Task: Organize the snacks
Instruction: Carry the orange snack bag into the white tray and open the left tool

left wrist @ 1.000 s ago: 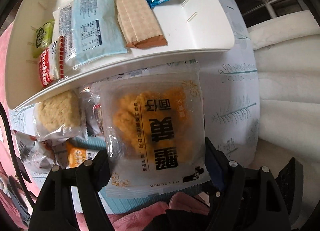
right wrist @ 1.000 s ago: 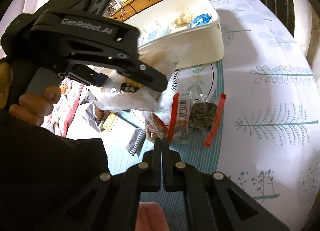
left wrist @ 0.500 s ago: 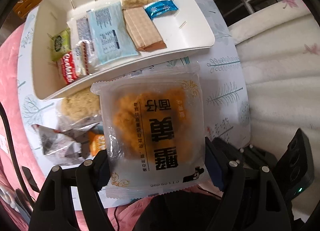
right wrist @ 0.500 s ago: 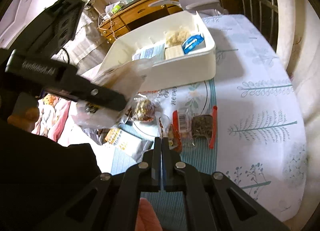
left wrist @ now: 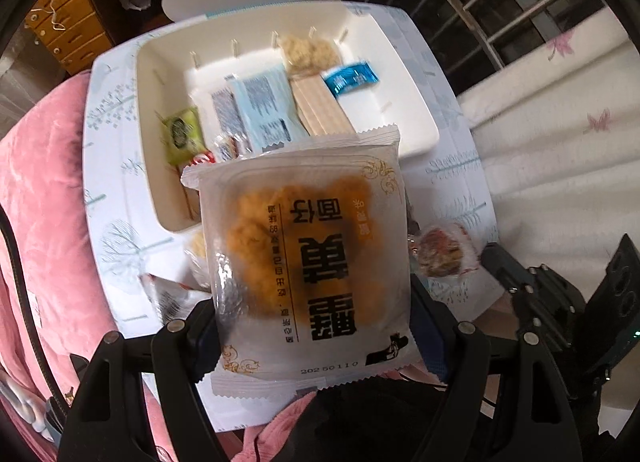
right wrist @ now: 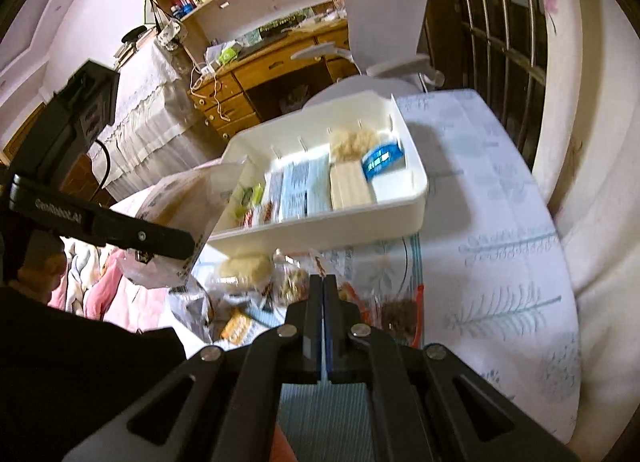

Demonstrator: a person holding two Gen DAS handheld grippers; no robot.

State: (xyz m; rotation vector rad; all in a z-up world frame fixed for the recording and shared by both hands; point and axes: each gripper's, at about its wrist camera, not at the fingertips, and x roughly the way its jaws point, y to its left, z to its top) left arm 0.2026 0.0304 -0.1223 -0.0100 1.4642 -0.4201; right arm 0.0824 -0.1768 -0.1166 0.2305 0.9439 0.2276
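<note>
My left gripper [left wrist: 316, 326] is shut on a clear packet of orange fried snack [left wrist: 304, 254] with black lettering, held high above the table in front of the white tray [left wrist: 404, 74]. The right wrist view shows the packet [right wrist: 188, 210] and the left gripper [right wrist: 168, 246] left of the tray [right wrist: 352, 226]. The tray holds a blue candy [left wrist: 350, 78], a beige wafer pack [left wrist: 322, 108], a pale blue packet [left wrist: 264, 108], a green packet [left wrist: 182, 134] and a crumbly snack [left wrist: 310, 52]. My right gripper [right wrist: 323, 294] is shut and empty, above loose snacks.
Loose snacks lie on the tablecloth in front of the tray: a pale round cake [right wrist: 244, 266], an orange packet [right wrist: 236, 326], a red-edged dark packet [right wrist: 400, 314], a silver packet [left wrist: 168, 298]. Pink bedding [left wrist: 40, 202] lies left. A grey chair [right wrist: 384, 22] and a wooden desk [right wrist: 256, 70] stand behind.
Both grippers have risen and drawn back from the table, so the tray and snacks look smaller. The packet stays in the left gripper. The right gripper stays shut.
</note>
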